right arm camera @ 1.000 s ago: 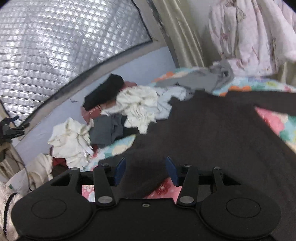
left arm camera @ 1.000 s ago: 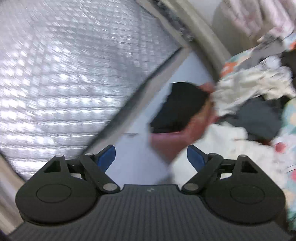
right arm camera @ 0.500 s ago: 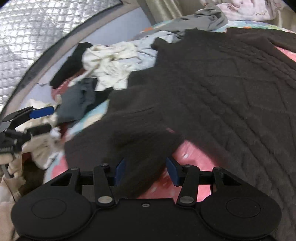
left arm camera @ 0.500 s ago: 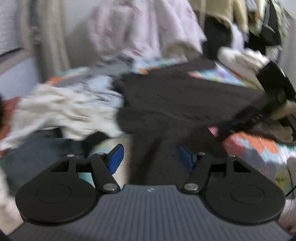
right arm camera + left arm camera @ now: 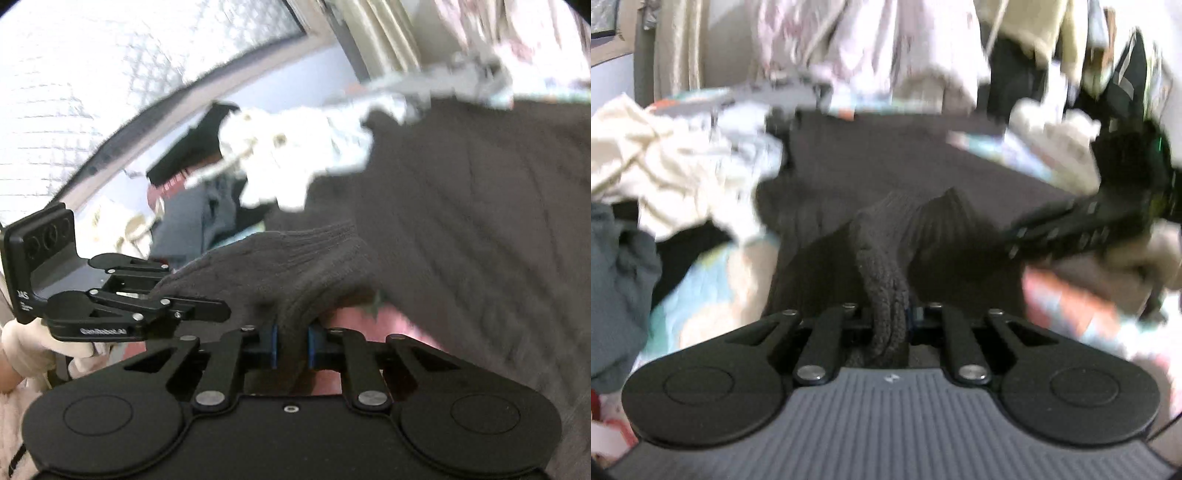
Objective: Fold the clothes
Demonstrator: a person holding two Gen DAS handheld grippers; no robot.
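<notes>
**Both grippers now clamped on the dark sweater**

Cluttered bed, floral sheet point(image 5: 701, 291), loose laundry heaped on it; both views blurred by motion.

Change over the last second: the left gripper point(image 5: 886, 321) has swung away from the quilted silver panel point(image 5: 74, 74) and closed on a bunched ridge of the dark knit sweater point(image 5: 886, 221). Its fingers were wide apart a second ago; now the knit fills the gap between them, wadded thick. The right gripper point(image 5: 291, 343), half-closed around the same garment earlier, now pinches a fold tight between its blue pads point(image 5: 274, 343).

Relative to the sweater: the pile of white clothes point(image 5: 683, 166) lies beside its far-left edge, a grey garment point(image 5: 613, 277) nearer on the left, pink sheet showing under its lifted hem. Most of the body remains spread flat on the bed beyond the two grips.

Reading: two holds secured on one edge, close together. Fold seems about to start; nothing folded yet. Thick knit may slip if pulled unevenly.
</notes>
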